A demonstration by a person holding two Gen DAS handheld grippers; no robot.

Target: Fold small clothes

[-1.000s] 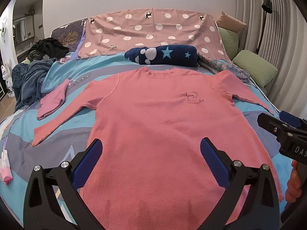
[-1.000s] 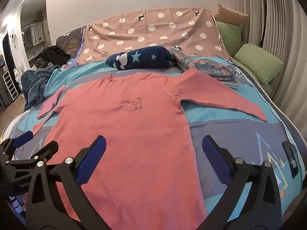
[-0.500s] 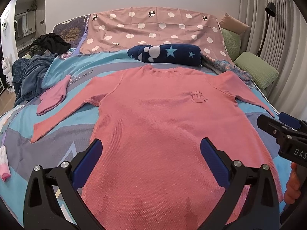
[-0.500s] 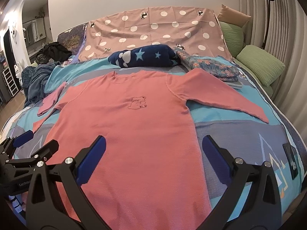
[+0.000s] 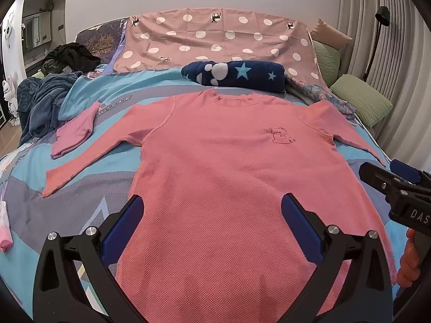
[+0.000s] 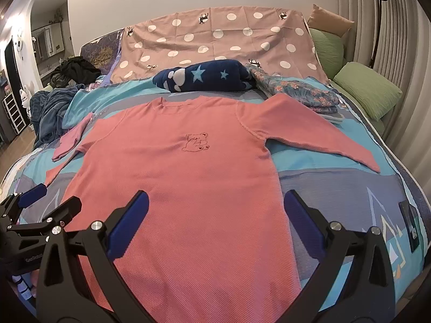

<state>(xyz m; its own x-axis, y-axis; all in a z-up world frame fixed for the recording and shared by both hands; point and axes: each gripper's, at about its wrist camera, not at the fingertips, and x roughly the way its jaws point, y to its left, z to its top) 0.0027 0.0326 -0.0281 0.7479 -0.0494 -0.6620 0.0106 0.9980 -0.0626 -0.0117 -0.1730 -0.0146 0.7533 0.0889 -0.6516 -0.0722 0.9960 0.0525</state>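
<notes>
My left gripper (image 5: 211, 222) and right gripper (image 6: 215, 215): both spread wide, holding nothing. One pink shirt (image 5: 229, 177) flat mid-bed (image 6: 336, 188), two sleeves out. One folded pink garment (image 5: 74, 132) near left edge.

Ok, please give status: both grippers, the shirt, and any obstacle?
Left gripper open, empty. Right gripper open, empty. Pink long-sleeve shirt flat on bed, sleeves spread, unfolded. Small pink garment near its left sleeve, apart.

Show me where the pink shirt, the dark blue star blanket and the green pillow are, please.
pink shirt (image 5: 229, 177): left wrist view, middle of its chest.
dark blue star blanket (image 6: 204, 79): right wrist view, middle of the roll.
green pillow (image 6: 369, 91): right wrist view, its top face.
</notes>
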